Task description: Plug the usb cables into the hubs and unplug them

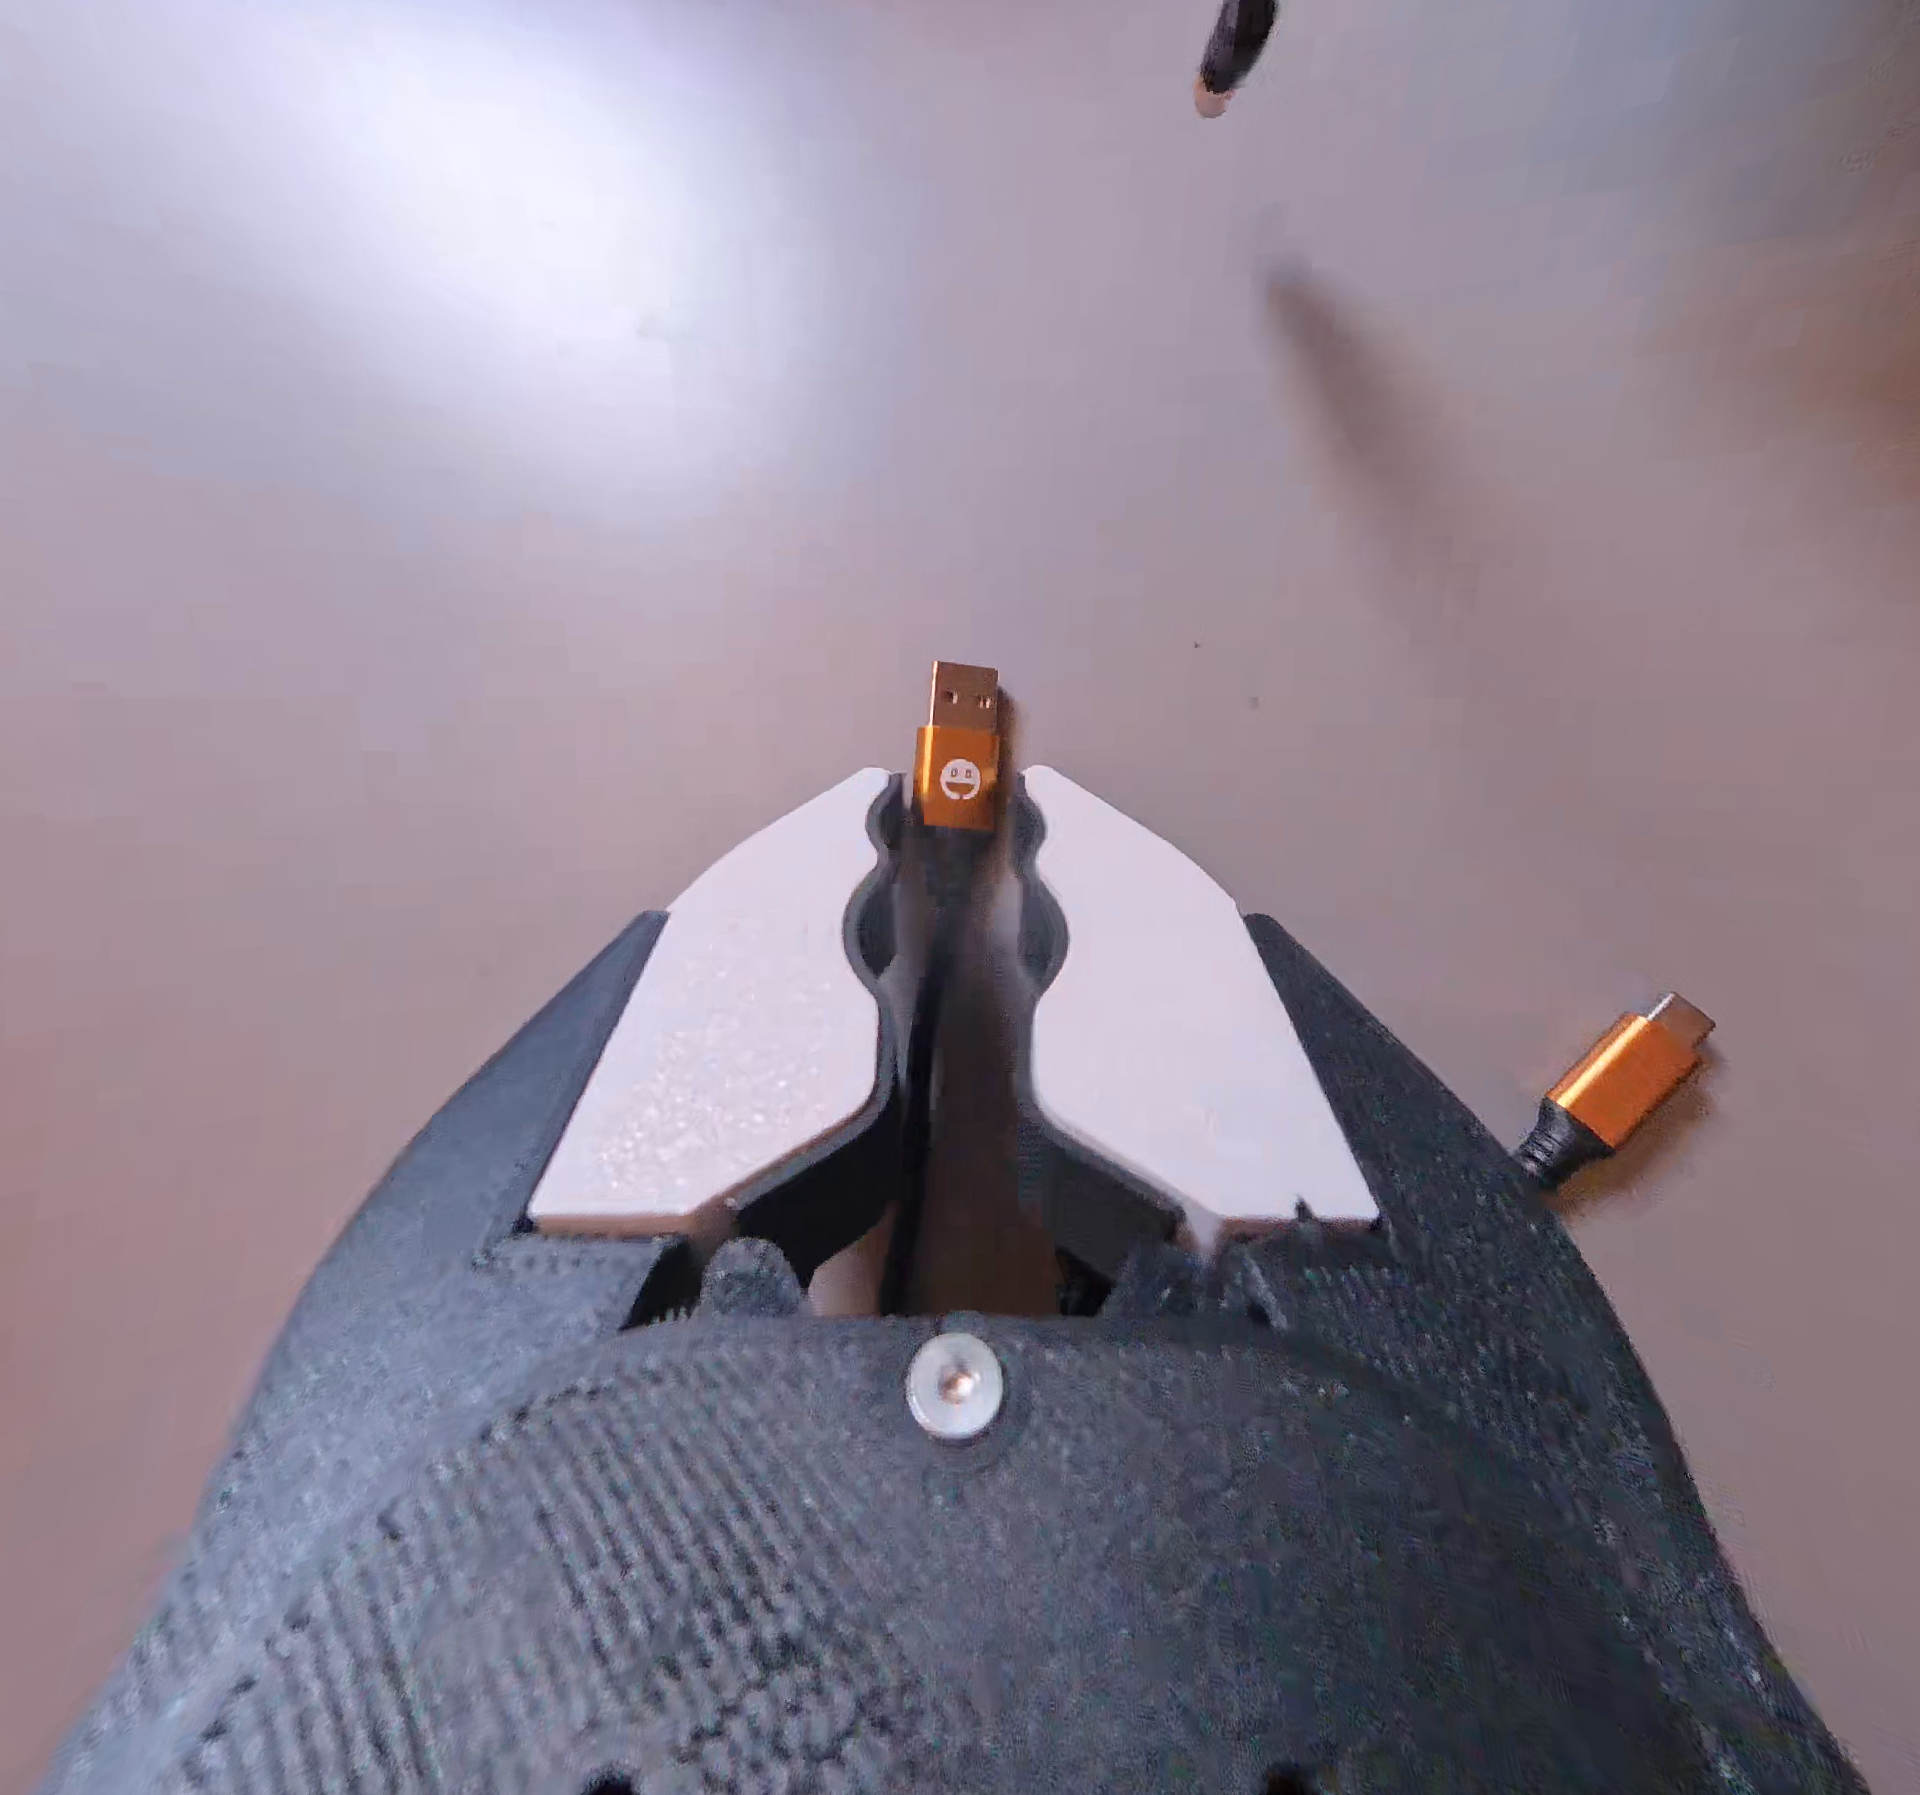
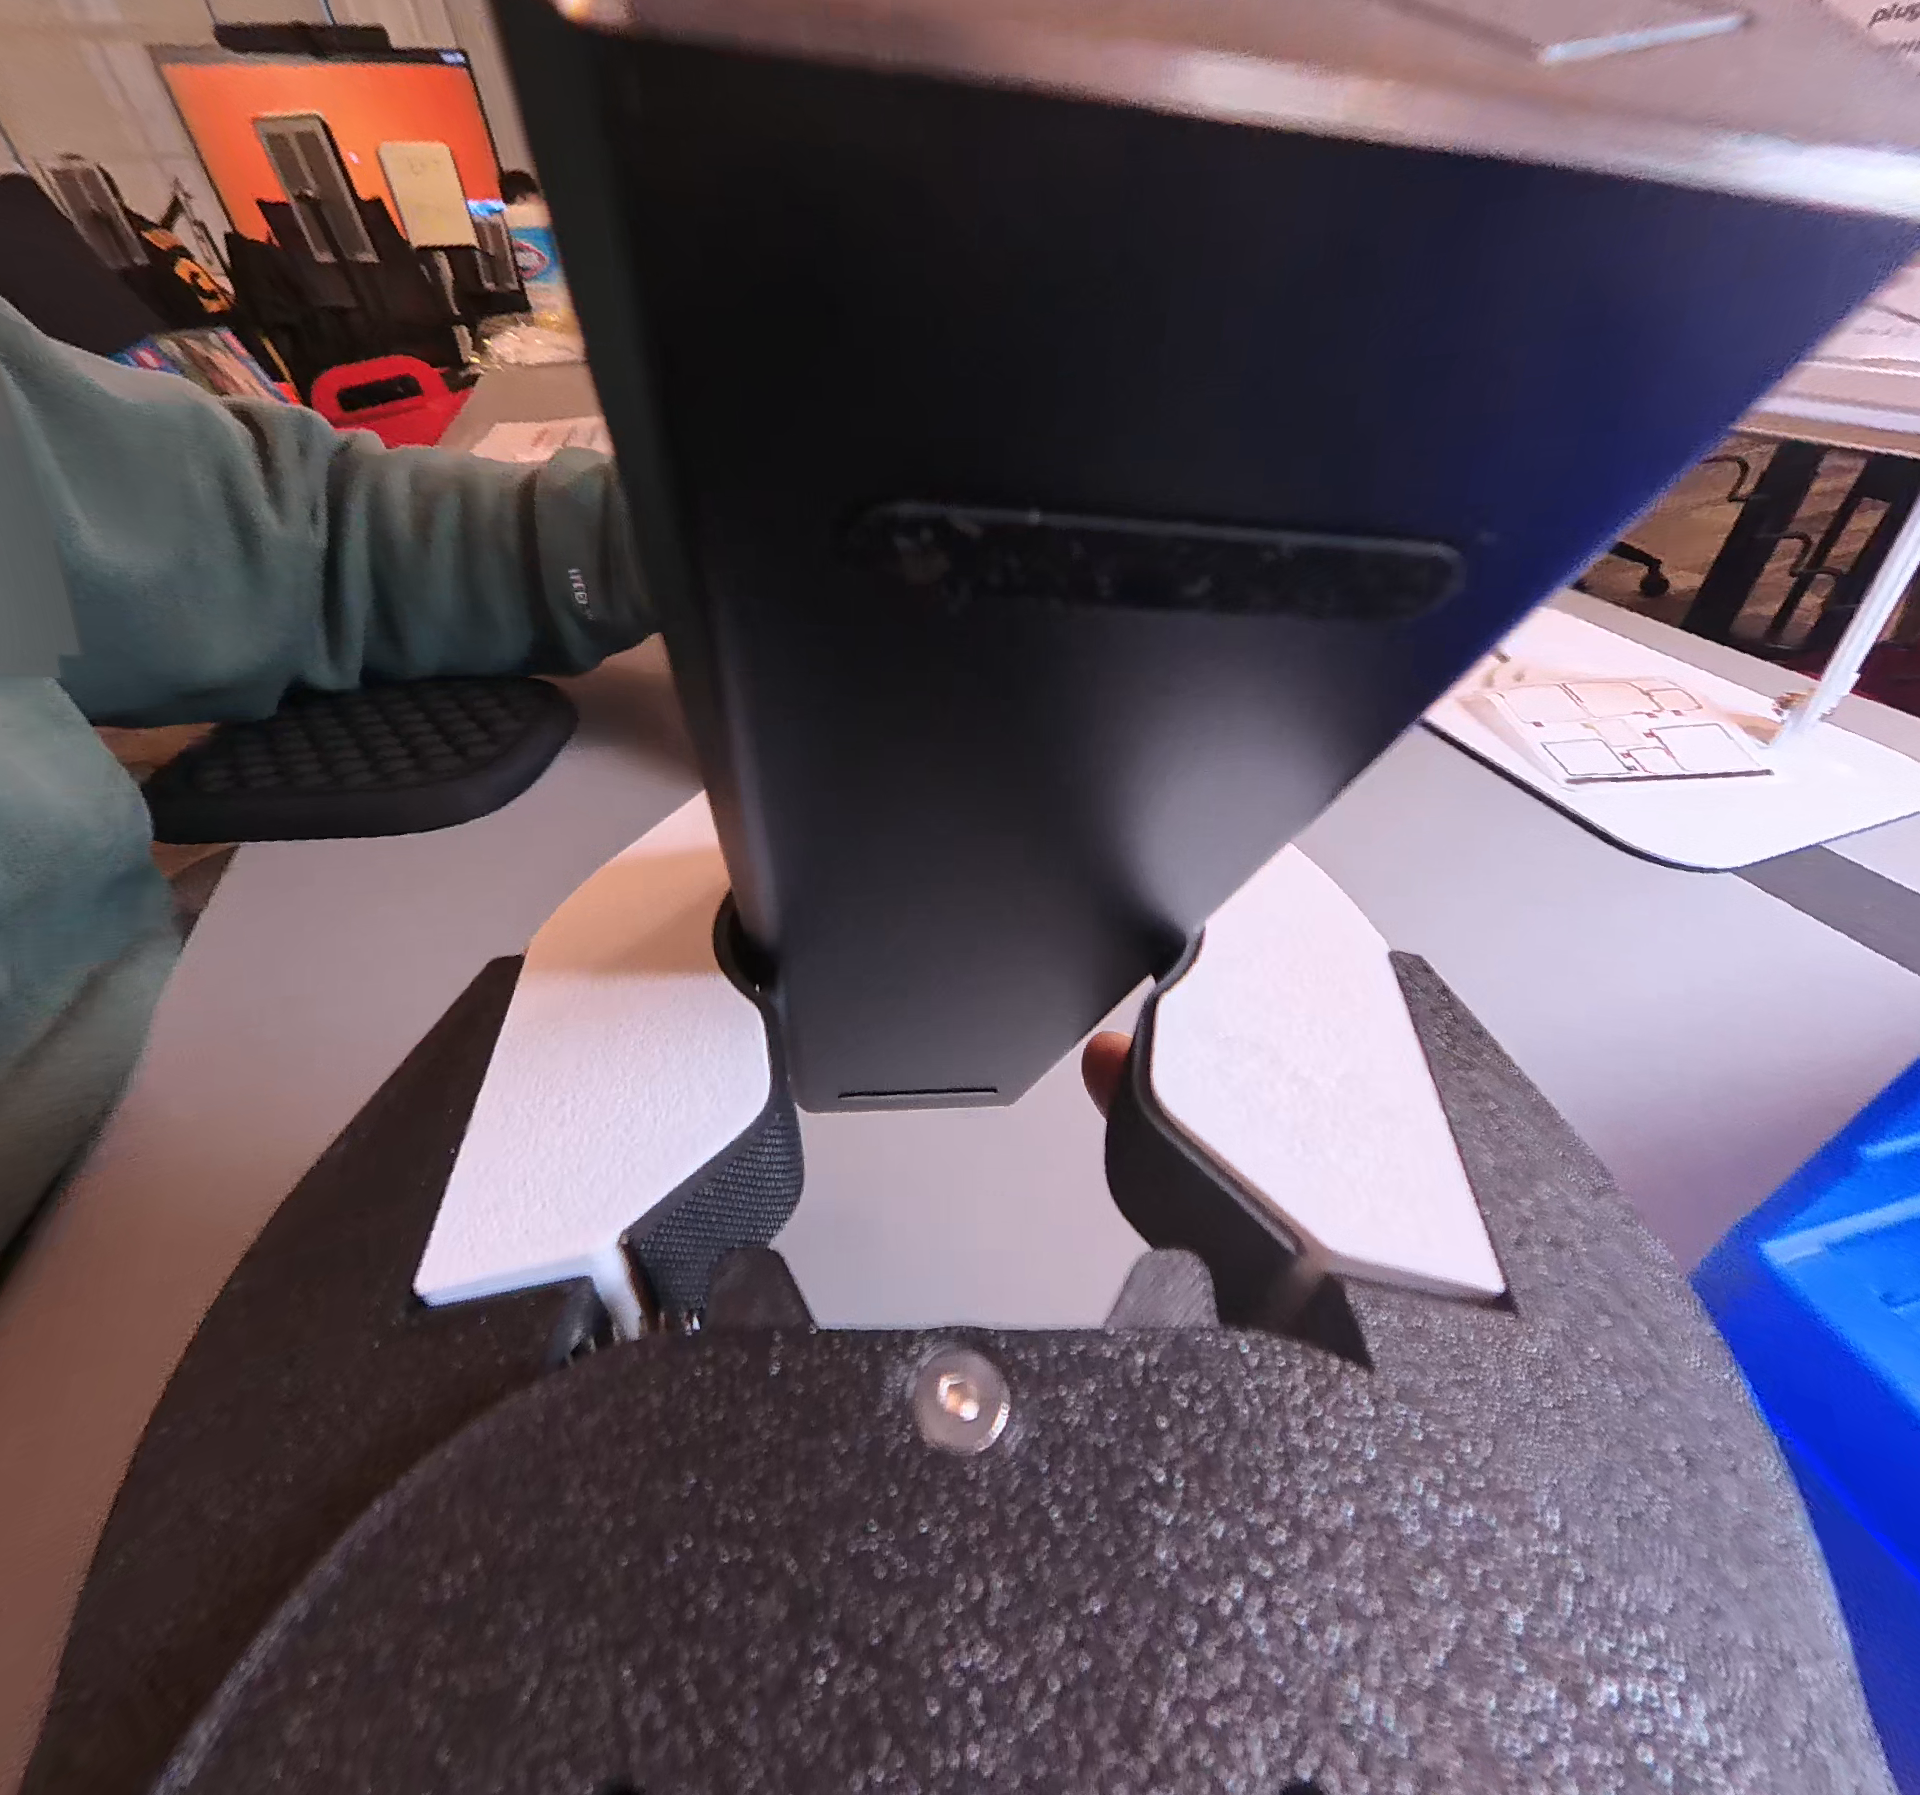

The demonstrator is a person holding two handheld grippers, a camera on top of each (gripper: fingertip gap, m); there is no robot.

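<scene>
Left wrist view: left tool [image 1: 958,789] pinched the orange USB plug [image 1: 958,758].
Right tool [image 2: 961,956] clamped the black hub [image 2: 1039,550], which rose beyond its fingertips.

light: soft, bright | glare: tabletop [image 1: 343,218] upper left | blur: edges, wide-angle warp
</scene>
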